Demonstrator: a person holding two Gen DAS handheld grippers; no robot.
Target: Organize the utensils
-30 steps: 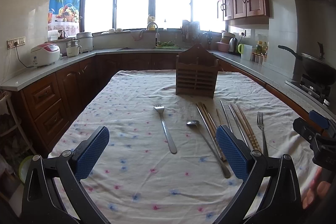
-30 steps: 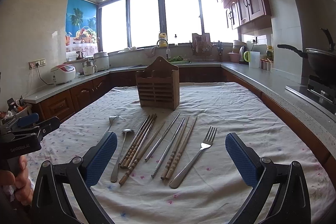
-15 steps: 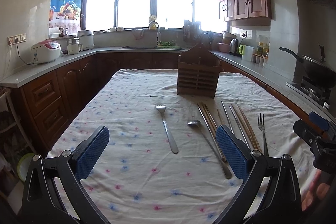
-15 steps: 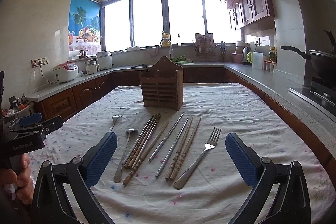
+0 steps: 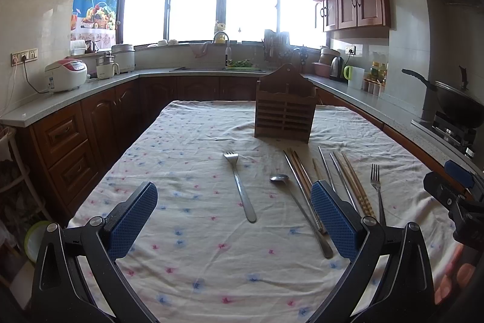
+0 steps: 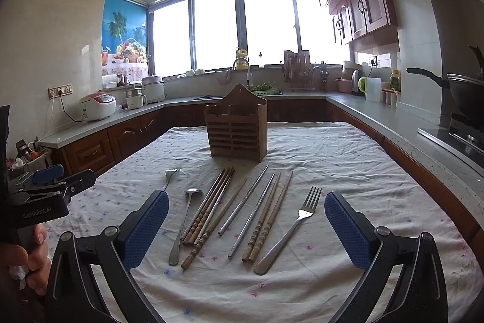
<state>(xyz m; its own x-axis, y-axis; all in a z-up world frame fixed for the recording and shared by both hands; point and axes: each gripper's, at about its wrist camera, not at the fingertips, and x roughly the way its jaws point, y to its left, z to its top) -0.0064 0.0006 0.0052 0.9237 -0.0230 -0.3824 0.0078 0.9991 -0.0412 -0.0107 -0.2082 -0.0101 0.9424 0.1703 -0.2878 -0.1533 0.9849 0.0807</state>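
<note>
A wooden utensil holder (image 5: 284, 108) (image 6: 237, 123) stands upright at the middle of the clothed table. In front of it lie a fork (image 5: 240, 186) (image 6: 171, 174), a spoon (image 5: 299, 214) (image 6: 186, 220), several wooden and metal chopsticks (image 5: 341, 180) (image 6: 239, 208) and a second fork (image 5: 376, 189) (image 6: 293, 229). My left gripper (image 5: 234, 220) is open and empty above the near table, with the first fork between its fingers' line of sight. My right gripper (image 6: 246, 226) is open and empty, framing the chopsticks.
The table wears a white floral cloth (image 5: 196, 232). Counters run around it with a rice cooker (image 5: 65, 74), a sink (image 5: 220, 67), a kettle (image 5: 335, 68) and a wok on the stove (image 5: 453, 102). Each gripper shows at the edge of the other's view.
Both grippers have tilted up or drawn back slightly, so the table sits a bit lower in view. The utensils have not moved. Both stay open.
</note>
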